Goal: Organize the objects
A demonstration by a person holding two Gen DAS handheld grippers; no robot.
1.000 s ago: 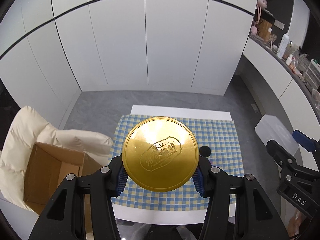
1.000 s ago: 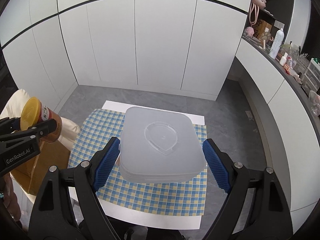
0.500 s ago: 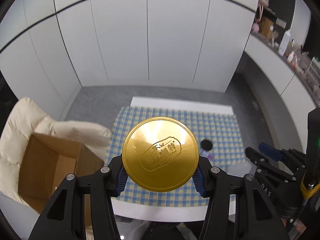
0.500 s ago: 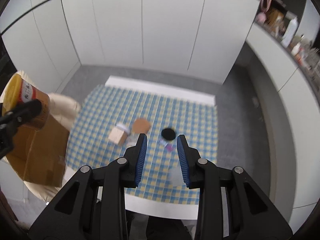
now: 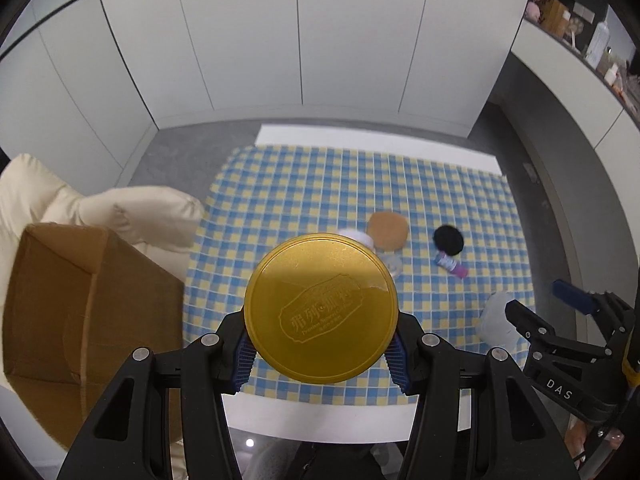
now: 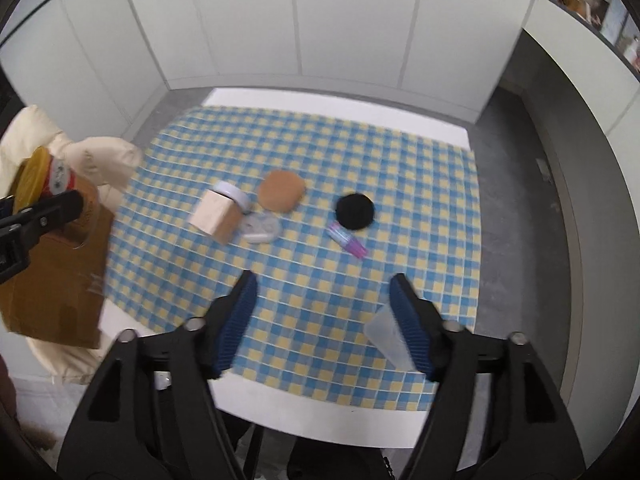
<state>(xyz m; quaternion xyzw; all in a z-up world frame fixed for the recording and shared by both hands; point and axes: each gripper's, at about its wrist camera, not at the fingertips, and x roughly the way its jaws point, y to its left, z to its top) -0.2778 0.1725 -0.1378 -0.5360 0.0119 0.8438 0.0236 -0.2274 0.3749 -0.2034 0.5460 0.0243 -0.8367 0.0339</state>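
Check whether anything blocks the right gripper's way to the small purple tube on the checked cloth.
Nothing visible does. The right gripper is open and empty, and only bare blue-and-yellow checked cloth lies between it and the small purple tube. The round black pad lies just beyond the tube.

The left claw (image 5: 320, 344) is seen at the lower centre of its own view, tilted steeply downward, its blue pads (image 5: 244, 356) pressed against a gold-lidded jar (image 5: 320, 314). The right claw (image 6: 324, 320) is pointed steeply downward too, at the lower centre of its view; its jaws have just been opening and are spread wide, with nothing held between them.
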